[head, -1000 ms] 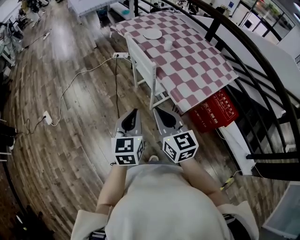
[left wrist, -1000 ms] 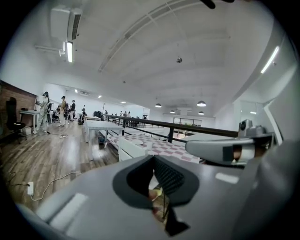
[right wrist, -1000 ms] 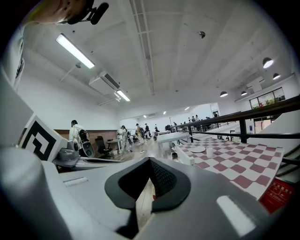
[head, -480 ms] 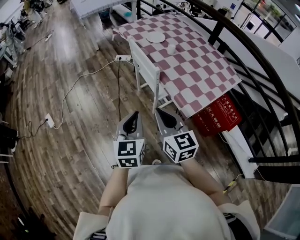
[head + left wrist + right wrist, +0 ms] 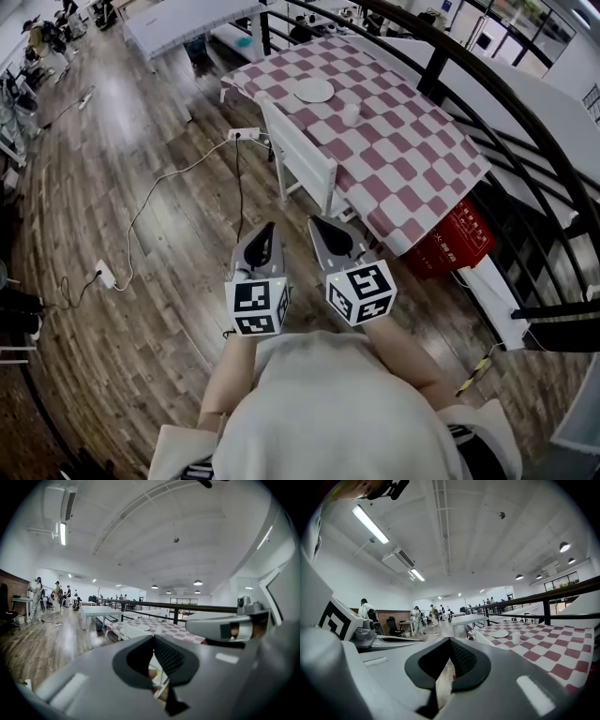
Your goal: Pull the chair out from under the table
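White chair (image 5: 302, 161) under checked table (image 5: 412, 159), gripper views show people (image 5: 57, 595)

Head cam looks steeply down from above at the checked table (image 5: 422, 169) close ahead; L & R gripper views sit low, facing level along own jaws, sharing that table & its plate (image 5: 313, 91).

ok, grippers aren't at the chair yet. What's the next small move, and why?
Probably carry both forward toward the chair back, opening the jaws on the way. The left gripper and right gripper are shut and empty, with bare floor between them and the chair, which is tucked against the table.
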A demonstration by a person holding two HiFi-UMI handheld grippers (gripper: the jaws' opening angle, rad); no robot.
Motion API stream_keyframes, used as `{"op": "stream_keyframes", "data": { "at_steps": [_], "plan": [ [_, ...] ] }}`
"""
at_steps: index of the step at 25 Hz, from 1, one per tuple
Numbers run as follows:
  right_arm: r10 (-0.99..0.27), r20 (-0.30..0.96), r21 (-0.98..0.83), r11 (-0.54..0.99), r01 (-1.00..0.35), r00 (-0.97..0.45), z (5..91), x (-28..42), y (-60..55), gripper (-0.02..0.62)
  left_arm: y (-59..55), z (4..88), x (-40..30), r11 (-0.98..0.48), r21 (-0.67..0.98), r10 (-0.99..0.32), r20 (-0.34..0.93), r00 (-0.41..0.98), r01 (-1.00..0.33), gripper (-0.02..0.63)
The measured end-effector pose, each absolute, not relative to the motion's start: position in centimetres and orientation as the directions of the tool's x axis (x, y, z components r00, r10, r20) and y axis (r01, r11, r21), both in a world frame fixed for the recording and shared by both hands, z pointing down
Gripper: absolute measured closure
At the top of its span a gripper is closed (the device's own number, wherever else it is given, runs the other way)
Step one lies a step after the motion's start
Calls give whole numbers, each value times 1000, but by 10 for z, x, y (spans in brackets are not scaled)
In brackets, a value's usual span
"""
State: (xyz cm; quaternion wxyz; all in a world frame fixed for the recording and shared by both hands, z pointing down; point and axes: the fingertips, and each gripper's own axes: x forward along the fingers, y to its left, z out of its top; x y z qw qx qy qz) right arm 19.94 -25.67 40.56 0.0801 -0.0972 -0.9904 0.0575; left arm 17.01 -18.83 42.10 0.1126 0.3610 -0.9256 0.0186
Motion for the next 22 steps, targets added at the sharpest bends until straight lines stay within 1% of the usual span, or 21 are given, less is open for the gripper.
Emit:
{"op": "stream_keyframes", "data": {
  "at_steps": [9,22],
  "plan": [
    [168,159,-143,979,146,-973,422,137,-240,597,-178,436,111,704,19,-692,240,-680,-710,595],
    [105,225,-143,987,74,-969,433,74,-218,597,-161,443,44,650,60,-738,283,-612,-757,595]
  ]
}}
